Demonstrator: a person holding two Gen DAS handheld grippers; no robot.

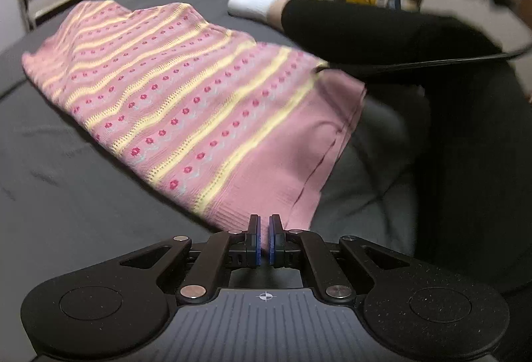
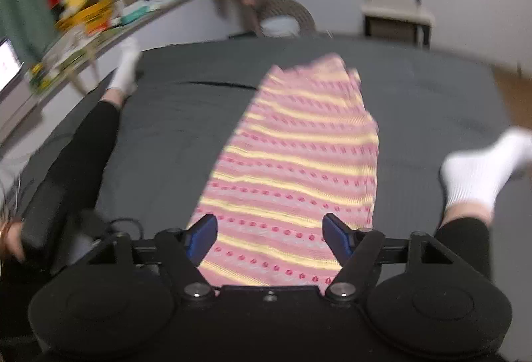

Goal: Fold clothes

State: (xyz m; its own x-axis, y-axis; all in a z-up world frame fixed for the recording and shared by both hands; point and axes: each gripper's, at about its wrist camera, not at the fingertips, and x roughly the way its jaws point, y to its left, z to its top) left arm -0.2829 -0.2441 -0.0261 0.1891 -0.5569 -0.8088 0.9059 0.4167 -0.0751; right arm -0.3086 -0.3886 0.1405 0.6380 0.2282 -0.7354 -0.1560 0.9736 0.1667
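The left tongs [image 1: 265, 229] are pinching the near hem of the pink striped sweater [image 1: 186, 102], pads nearly touching with fabric between them. The right tongs [image 2: 270, 237] are hanging spread wide above the sweater's near end, holding nothing. The sweater is lying folded lengthwise on the dark grey bed [image 2: 186, 126], between the person's black-clad legs [image 2: 76, 162] and white socks [image 2: 478, 169].
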